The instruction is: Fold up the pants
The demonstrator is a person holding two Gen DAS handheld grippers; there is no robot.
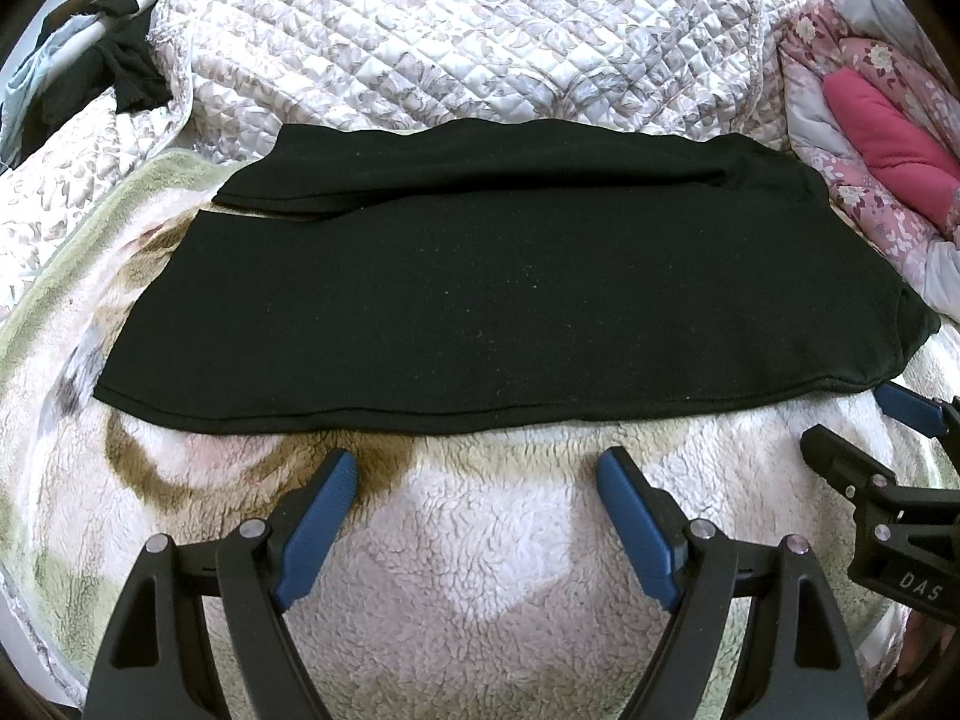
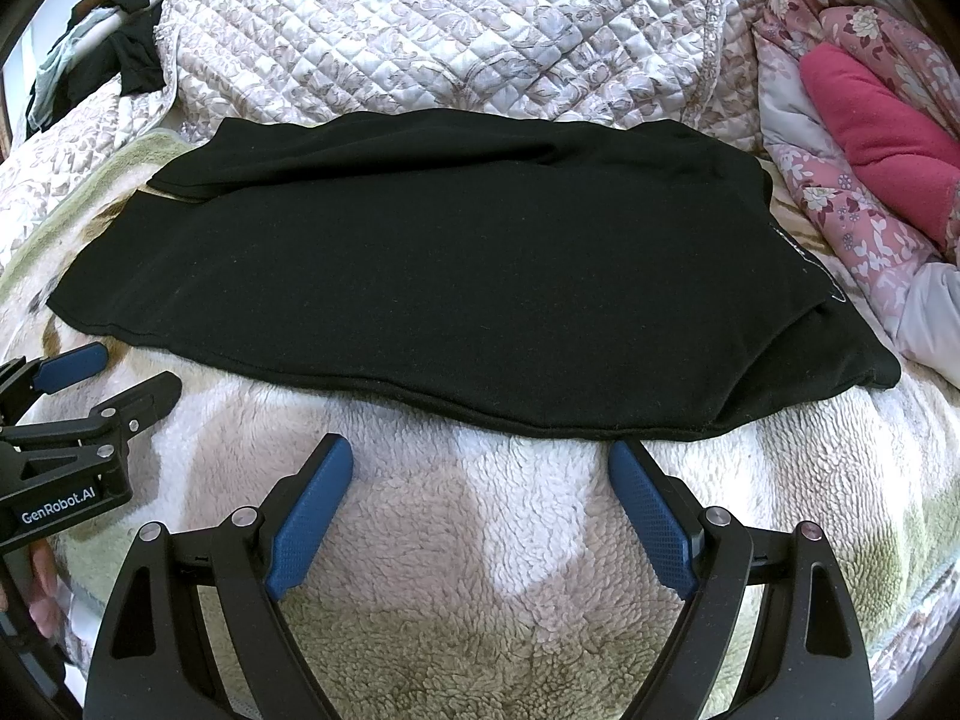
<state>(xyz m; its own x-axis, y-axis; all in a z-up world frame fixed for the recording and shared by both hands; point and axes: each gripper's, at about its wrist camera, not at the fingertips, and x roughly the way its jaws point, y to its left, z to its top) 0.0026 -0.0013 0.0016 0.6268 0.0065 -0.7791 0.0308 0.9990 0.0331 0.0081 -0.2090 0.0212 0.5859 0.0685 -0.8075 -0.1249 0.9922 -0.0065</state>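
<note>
Fleece blanket [image 1: 480, 570] under black pants [image 1: 480, 300], already folded lengthwise. I've got left gripper [image 1: 477, 468] and right gripper [image 2: 480, 459] spread, empty, near hem for next fold.

Black pants [image 1: 510, 294], folded flat on fleece blanket [image 1: 480, 540]

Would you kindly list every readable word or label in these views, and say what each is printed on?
"GenRobot.AI": white print on the body of the left tool, seen from the right wrist.
"DAS": partial white print on the body of the right tool, cut off.
The black pants show no readable text.
</note>
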